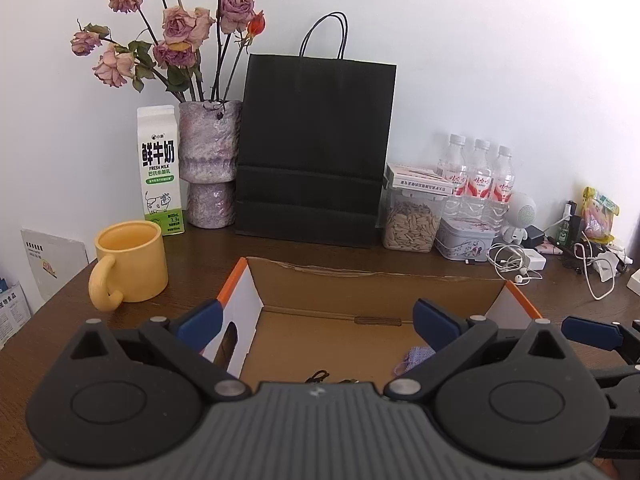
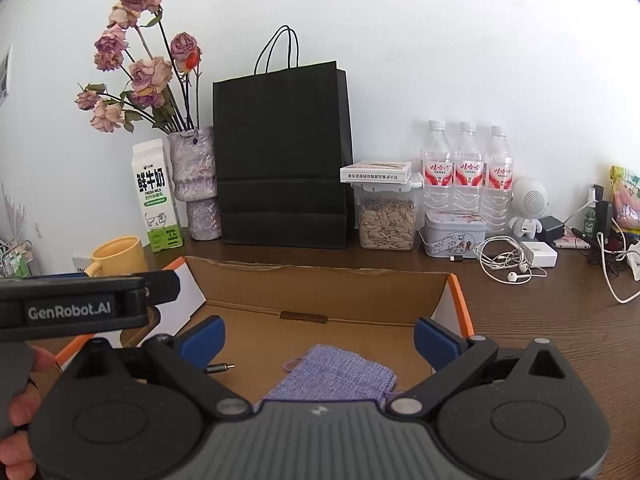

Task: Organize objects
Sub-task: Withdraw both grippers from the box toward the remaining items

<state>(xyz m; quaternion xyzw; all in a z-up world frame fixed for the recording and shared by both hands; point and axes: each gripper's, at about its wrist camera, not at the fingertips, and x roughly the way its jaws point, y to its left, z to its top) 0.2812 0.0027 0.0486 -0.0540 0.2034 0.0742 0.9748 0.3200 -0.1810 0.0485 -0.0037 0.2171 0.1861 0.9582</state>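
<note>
My left gripper (image 1: 318, 326) hangs over the open cardboard box (image 1: 376, 276) in the lower middle of the frame, its blue fingers spread wide with nothing between them. My right gripper (image 2: 318, 334) is likewise spread apart and holds nothing, above the same box (image 2: 320, 276). A purple woven pouch (image 2: 332, 374) lies flat on the box floor, low in the centre of the right wrist view; a small metal plug (image 2: 219, 368) lies just left of it. At the left of the frame a yellow mug (image 1: 130, 260) stands beside the box. Behind it, a milk carton (image 1: 160, 170), a vase of dried roses (image 1: 210, 160) and a black paper bag (image 1: 316, 148) line the wall.
</note>
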